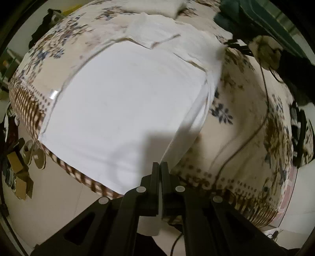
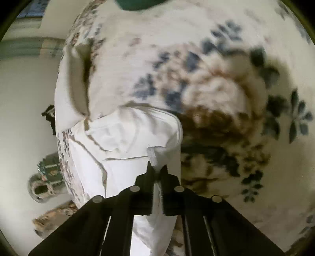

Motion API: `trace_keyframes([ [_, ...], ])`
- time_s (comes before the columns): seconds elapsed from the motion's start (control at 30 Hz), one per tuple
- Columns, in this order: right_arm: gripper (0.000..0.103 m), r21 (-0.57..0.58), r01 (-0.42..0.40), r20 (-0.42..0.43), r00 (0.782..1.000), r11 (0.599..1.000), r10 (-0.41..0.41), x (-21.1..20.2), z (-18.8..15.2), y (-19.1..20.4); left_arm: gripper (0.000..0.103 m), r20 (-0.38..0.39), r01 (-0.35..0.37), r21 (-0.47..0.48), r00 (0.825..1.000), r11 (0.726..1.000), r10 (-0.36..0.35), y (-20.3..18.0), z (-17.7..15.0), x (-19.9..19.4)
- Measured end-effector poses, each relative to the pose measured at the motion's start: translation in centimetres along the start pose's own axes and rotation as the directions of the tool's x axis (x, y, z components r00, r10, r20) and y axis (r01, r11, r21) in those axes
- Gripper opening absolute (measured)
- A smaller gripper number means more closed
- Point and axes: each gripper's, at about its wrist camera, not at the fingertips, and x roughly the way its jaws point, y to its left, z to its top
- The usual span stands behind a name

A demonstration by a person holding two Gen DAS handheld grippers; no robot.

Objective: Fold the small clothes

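A white garment (image 1: pixel 126 110), thin and smooth like a cotton T-shirt, lies spread across a bed (image 1: pixel 244 126) covered in a cream bedspread printed with blue and brown flowers and edged with a brown checked border. The left gripper (image 1: pixel 160 167) has its black jaws pressed together on the near right edge of the cloth, which rises from the bed in a taut fold toward the pads; the hold looks meant to carry that side over the flat middle panel. In the right wrist view, the right gripper (image 2: pixel 157 171) is likewise clamped on white fabric (image 2: pixel 130 137), here near the crumpled upper part, where seams and a ribbed band (image 2: pixel 153 155) show, with a strip of cloth running between the jaws and hanging below them. Pinching one side at both ends appears chosen to keep the fold line straight. Motion blur softens the bedspread's pattern. Farther up the bed sits a pale folded item (image 1: pixel 157 7), its kind unclear. A thin cable (image 1: pixel 263 82) trails across the bedspread at the right, and sandals (image 1: pixel 35 157) rest on the pale floor beside cardboard pieces (image 1: pixel 19 177).
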Motion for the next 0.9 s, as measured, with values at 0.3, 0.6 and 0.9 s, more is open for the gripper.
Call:
trace_keyframes([
  [0.3, 0.004, -0.163, 0.078, 0.047, 0.996, 0.983, -0.071, -2.4, 0.3, 14.6, 0.0, 0.061, 0.045, -0.19, 0.998, 0.981, -0.033, 10.8, 2.9, -3.1],
  [0.6, 0.004, -0.272, 0.236, 0.052, 0.972, 0.933, -0.231, 9.6, -1.4, 31.6, 0.0, 0.067, 0.054, -0.316, 0.997, 0.947, -0.034, 23.8, 5.3, -0.7],
  [0.9, 0.006, -0.278, 0.398, 0.028, 0.913, 0.874, -0.407, 19.2, -1.4, 34.9, 0.0, -0.038, 0.136, -0.415, 0.985, 0.9, -0.166, 33.5, 5.7, 6.9],
])
